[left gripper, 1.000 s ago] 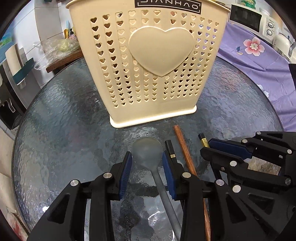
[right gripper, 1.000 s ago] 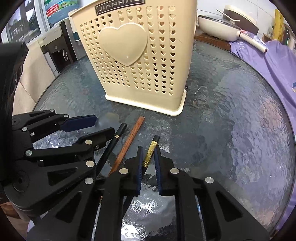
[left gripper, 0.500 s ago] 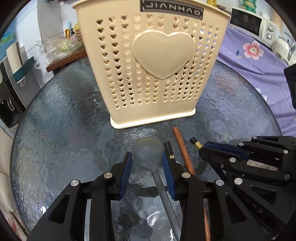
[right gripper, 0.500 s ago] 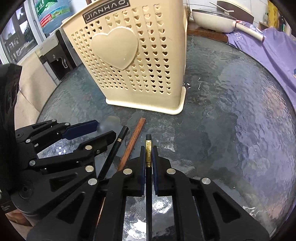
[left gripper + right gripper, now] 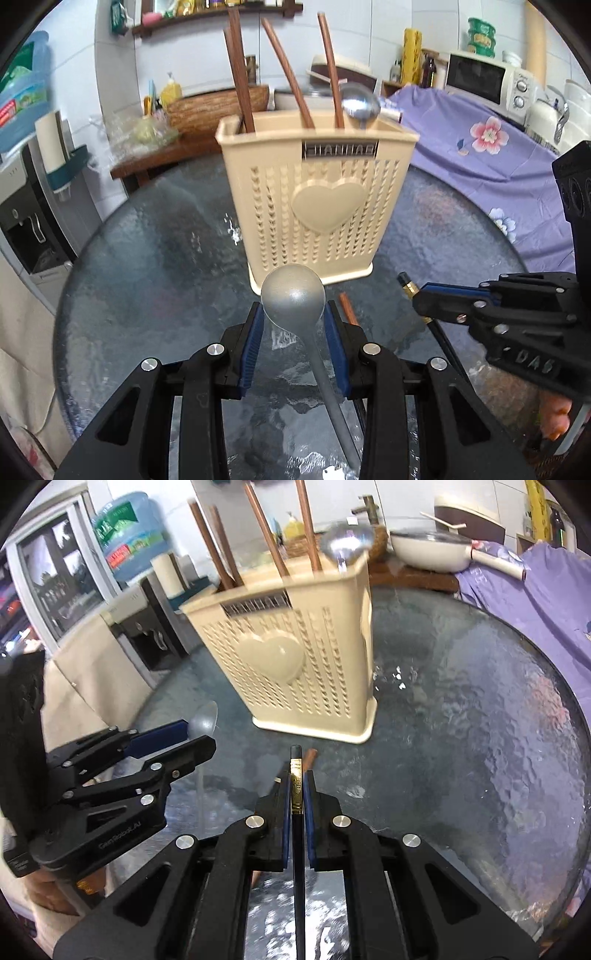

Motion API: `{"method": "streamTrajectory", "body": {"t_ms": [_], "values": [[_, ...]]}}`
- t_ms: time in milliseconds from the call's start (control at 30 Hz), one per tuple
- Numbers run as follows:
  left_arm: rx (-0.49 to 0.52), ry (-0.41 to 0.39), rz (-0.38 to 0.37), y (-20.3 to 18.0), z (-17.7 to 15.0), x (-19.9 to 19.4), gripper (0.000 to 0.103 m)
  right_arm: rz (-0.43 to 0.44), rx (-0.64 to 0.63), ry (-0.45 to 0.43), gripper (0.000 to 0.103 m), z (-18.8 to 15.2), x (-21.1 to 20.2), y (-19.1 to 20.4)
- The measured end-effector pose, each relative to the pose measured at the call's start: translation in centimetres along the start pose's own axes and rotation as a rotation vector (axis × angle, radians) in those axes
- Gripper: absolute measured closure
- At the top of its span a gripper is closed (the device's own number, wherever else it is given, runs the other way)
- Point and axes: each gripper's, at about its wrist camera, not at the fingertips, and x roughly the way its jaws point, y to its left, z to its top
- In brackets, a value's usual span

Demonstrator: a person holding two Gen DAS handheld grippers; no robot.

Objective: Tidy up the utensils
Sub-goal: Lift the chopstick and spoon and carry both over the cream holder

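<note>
A cream utensil basket point(image 5: 317, 199) with a heart on its side stands on the round glass table point(image 5: 147, 258); it also shows in the right wrist view point(image 5: 295, 657). It holds several brown chopsticks point(image 5: 240, 70) and a metal spoon point(image 5: 360, 103). My left gripper point(image 5: 293, 325) is shut on a grey spoon point(image 5: 295, 299) and holds it above the table, in front of the basket. My right gripper point(image 5: 295, 794) is shut on a black chopstick with a gold band point(image 5: 296, 775), lifted off the table. A brown chopstick point(image 5: 347, 312) lies on the glass below.
A purple flowered cloth point(image 5: 480, 155) covers a surface to the right, with a microwave point(image 5: 487, 83) behind it. A wooden side table point(image 5: 162, 158) stands behind the glass table. A water dispenser point(image 5: 33, 206) stands at the left. A white pan point(image 5: 428, 550) sits beyond the basket.
Both grippers have risen from the table, so the basket's top and contents came into view. The left closed on the grey spoon and lifted it. The right lifted the black chopstick.
</note>
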Motion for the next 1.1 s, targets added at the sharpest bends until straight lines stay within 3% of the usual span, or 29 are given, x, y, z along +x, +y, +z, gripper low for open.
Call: {"method": "streamTrajectory", "body": {"t_ms": [200, 267, 433, 700, 800, 867, 900, 1033, 1100], "values": [[0.015, -0.068, 0.002, -0.5, 0.9, -3.0, 0.07, 0.037, -0.033, -0.074, 0.095, 1.1, -4.4, 1.1], [0.038, -0.087, 0.001, -0.7, 1.3, -3.8, 0.098, 0.038, -0.062, -0.095, 0.095, 1.4, -5.6, 1.7], [0.041, -0.112, 0.009, -0.9, 1.8, -4.5, 0.098, 0.028, -0.081, -0.118, 0.095, 1.6, -6.7, 2.0], [0.015, -0.07, 0.001, -0.5, 1.3, -3.1, 0.098, -0.01, -0.059, -0.114, 0.095, 1.4, -6.1, 0.6], [0.032, -0.062, -0.003, -1.2, 1.2, -2.6, 0.087, -0.022, -0.048, -0.111, 0.095, 1.4, -5.9, -0.1], [0.055, -0.056, -0.024, -2.0, 1.0, -2.1, 0.06, -0.032, -0.043, -0.113, 0.095, 1.4, -5.9, -0.4], [0.072, -0.055, -0.032, -2.4, 0.9, -1.9, 0.056, -0.035, -0.037, -0.114, 0.095, 1.4, -5.9, -0.7], [0.188, -0.015, -0.104, -4.6, 0.1, -0.1, 0.053, -0.042, -0.005, -0.12, 0.095, 1.3, -6.1, -1.8], [0.299, -0.02, -0.158, -6.0, -0.6, 0.8, 0.051, -0.045, 0.0, -0.119, 0.096, 1.3, -6.2, -2.3]]}}
